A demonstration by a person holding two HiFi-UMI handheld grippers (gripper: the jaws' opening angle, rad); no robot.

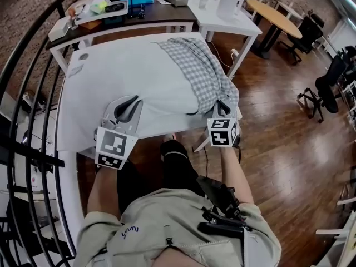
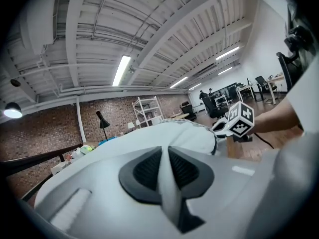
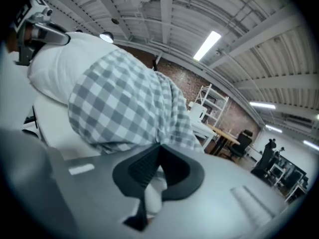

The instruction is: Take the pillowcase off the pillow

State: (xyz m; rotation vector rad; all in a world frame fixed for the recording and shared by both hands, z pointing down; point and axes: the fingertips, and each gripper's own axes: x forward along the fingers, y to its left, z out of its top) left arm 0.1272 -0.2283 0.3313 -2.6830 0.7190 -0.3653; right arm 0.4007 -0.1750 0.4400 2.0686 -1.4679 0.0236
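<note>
Pillow [image 1: 144, 77]: upper-right end hidden under checked pillowcase [image 1: 203, 71]; desk clutter [image 1: 105, 7], top left: too small to identify; person's torso [image 1: 178, 227]: cut by bottom edge.

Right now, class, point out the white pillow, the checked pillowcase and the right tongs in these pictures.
white pillow [image 1: 139, 74]: head view, its bare top face.
checked pillowcase [image 1: 200, 68]: head view, the bunched middle.
right tongs [image 3: 160, 146]: right gripper view, between the tips, at the checked cloth's edge.

- Pillowcase [image 1: 203, 71]: woven checked cloth, matt, crumpled.
- Pillow [image 1: 144, 82]: plain white cloth, smooth, matt.
- Left gripper [image 1: 130, 102] and right gripper [image 1: 221, 104]: smooth matt grey plastic shells, black ribbed pads [image 2: 147, 171].
- Floor [image 1: 283, 132]: glossy dark wood boards.
- Railing [image 1: 33, 65]: black metal bars.
</note>
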